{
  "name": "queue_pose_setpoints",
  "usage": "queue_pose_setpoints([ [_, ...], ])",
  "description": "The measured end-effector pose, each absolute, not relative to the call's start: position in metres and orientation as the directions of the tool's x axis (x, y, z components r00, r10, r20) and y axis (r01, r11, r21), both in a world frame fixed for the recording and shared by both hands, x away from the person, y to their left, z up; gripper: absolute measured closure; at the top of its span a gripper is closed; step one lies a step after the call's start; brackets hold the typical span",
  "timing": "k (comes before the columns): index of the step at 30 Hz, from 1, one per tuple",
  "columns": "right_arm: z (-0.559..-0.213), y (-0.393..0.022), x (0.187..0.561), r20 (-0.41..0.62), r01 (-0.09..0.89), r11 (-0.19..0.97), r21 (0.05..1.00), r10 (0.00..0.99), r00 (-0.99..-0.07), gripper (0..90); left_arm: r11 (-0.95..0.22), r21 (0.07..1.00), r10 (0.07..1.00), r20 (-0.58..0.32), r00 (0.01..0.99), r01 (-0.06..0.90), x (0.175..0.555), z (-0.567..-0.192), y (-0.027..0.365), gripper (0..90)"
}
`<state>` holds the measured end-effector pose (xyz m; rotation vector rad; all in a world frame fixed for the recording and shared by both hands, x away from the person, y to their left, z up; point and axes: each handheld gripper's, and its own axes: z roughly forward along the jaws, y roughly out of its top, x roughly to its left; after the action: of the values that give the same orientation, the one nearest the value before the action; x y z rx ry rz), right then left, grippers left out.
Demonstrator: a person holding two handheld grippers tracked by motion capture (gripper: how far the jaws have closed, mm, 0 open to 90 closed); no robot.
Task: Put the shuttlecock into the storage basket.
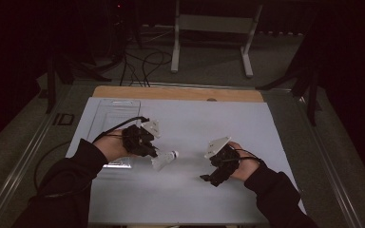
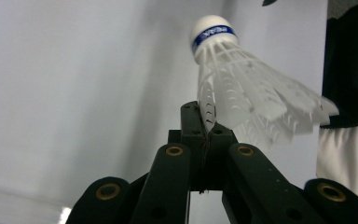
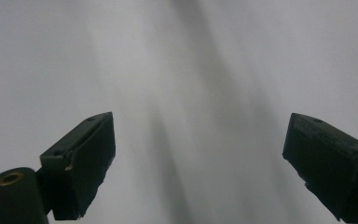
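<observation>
The desk [image 1: 180, 199] is noted bare at its near edge. The left gripper [image 2: 204, 122] is clenched on the shuttlecock [image 2: 242, 93], held above mid-desk by a feather edge. The right gripper [image 3: 198, 163] is spread, ungrasping. Pick-up is judged done; placement is outstanding.

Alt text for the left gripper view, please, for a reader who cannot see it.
The left gripper, jaws shut, pinches the feather skirt of a white shuttlecock, whose cork tip with a blue band points up and away from the camera. Behind it lies the pale table, with a dark sleeve at the right edge.
</observation>
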<state>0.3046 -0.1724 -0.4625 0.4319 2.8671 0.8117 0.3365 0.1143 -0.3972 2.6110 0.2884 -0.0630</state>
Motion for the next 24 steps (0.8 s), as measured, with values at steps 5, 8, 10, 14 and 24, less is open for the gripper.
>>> queue_pose_setpoints([
  [5, -0.467, -0.177, 0.302, -0.037, 0.254, 0.794, 0.552, 0.328, -0.944, 9.3, -0.851, 0.470, 0.214, -0.097, 0.972, 0.234, 0.338, -0.393, 0.124, 90.0],
  [8, -0.468, -0.178, 0.302, -0.036, 0.253, 0.791, 0.557, 0.327, -0.944, 9.3, -0.845, 0.478, 0.224, -0.092, 0.970, 0.240, 0.338, -0.392, 0.126, 90.0],
  [10, -0.472, -0.184, 0.301, -0.031, 0.256, 0.777, 0.576, 0.333, -0.942, 10.0, -0.835, 0.483, 0.251, -0.092, 0.964, 0.263, 0.341, -0.389, 0.134, 90.0],
  [14, -0.475, -0.189, 0.300, -0.038, 0.250, 0.768, 0.589, 0.336, -0.941, 9.8, -0.826, 0.489, 0.272, -0.090, 0.958, 0.280, 0.342, -0.387, 0.137, 90.0],
  [24, -0.484, -0.205, 0.297, -0.019, 0.276, 0.741, 0.612, 0.363, -0.931, 9.5, -0.791, 0.509, 0.353, -0.073, 0.933, 0.339, 0.348, -0.377, 0.162, 90.0],
])
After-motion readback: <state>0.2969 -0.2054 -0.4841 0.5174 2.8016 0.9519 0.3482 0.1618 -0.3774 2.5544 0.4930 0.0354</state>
